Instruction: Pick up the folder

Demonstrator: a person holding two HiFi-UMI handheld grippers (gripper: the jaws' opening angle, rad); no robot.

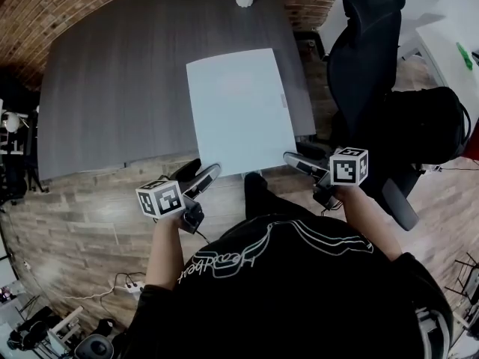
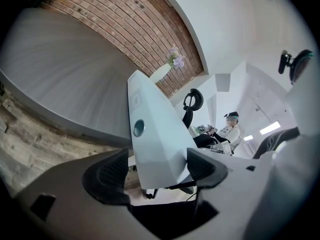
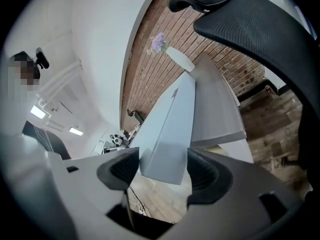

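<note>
The pale blue, flat rectangular folder is laid on the grey desk, overhanging the desk's near edge. Its near corners are framed, unpinched, by the wide-open left gripper and right gripper. Both are best closed together and lifted level. No writing on it can be read.
</note>
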